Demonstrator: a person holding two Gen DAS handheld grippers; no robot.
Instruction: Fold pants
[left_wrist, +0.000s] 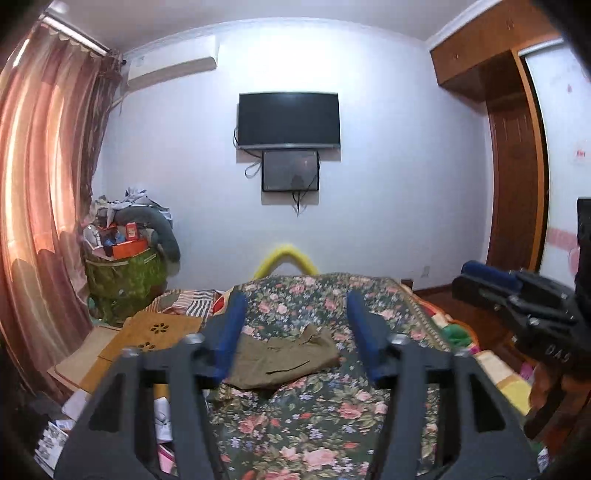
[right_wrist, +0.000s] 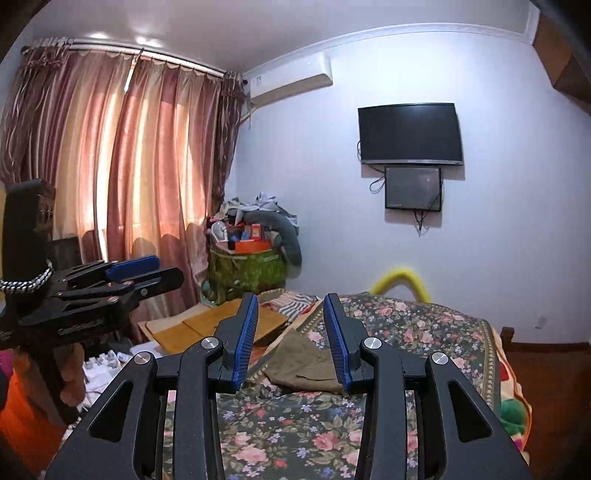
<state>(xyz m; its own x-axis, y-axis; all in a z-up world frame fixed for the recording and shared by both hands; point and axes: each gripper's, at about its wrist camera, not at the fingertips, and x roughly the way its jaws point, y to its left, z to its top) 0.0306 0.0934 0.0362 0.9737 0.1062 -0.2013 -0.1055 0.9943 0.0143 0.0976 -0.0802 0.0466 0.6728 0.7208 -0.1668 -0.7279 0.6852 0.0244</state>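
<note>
Both grippers, left (left_wrist: 295, 325) and right (right_wrist: 290, 328), hover with jaws released above folded khaki pants (left_wrist: 286, 356).

A floral bedspread (left_wrist: 314, 417) covers the bed. Beyond the bed's far edge rises a yellow curved bar (left_wrist: 286, 254). On the wall hangs a dark television (left_wrist: 288, 119), with a smaller screen (left_wrist: 290, 170) just below it. Pink curtains (right_wrist: 122, 166) fill the window side, and an air conditioner (right_wrist: 291, 83) sits high by them. A green bag (left_wrist: 125, 280) heaped with clutter stands near the bed's far left corner, beside flat cardboard (left_wrist: 162, 332). A wooden wardrobe (left_wrist: 513, 147) stands off the bed's right edge.
</note>
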